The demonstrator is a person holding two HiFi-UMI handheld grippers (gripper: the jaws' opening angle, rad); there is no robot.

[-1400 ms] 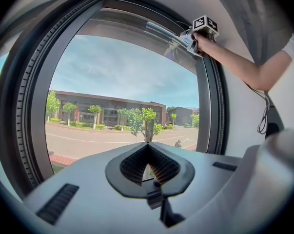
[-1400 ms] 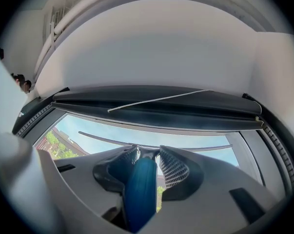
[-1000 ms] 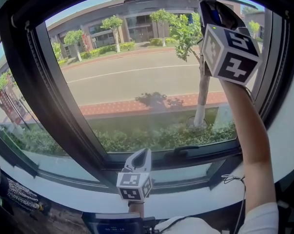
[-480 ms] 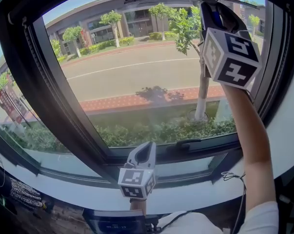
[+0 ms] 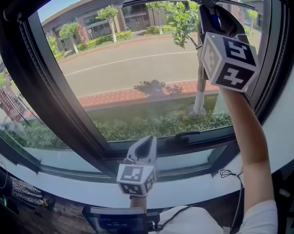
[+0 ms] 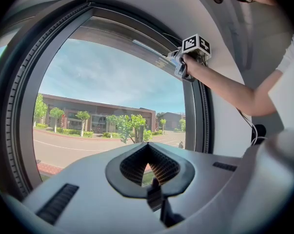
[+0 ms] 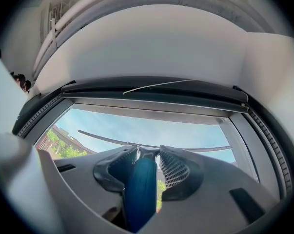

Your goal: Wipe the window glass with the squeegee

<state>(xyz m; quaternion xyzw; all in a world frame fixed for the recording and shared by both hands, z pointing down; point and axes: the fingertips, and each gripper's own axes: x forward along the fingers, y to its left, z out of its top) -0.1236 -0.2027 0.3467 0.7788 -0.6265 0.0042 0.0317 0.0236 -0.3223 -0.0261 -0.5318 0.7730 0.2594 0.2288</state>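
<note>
Right gripper (image 7: 147, 154) fingers clamp squeegee (image 7: 139, 191) at window glass (image 5: 137, 67) top; downward pull likely next. Left gripper (image 6: 147, 150) fingers closed, empty.

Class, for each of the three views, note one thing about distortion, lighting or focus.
Head view: the wide lens bows the straight window frame into curves, and hard sunlight casts a sharp tree shadow on the pavement. Left gripper view: black corners ring the round picture; the left gripper, close to the lens, looks soft. Right gripper view: the blue squeegee handle is blurred.

Blue-handled squeegee (image 7: 139, 189), blade across upper window glass (image 5: 137, 72)
</note>
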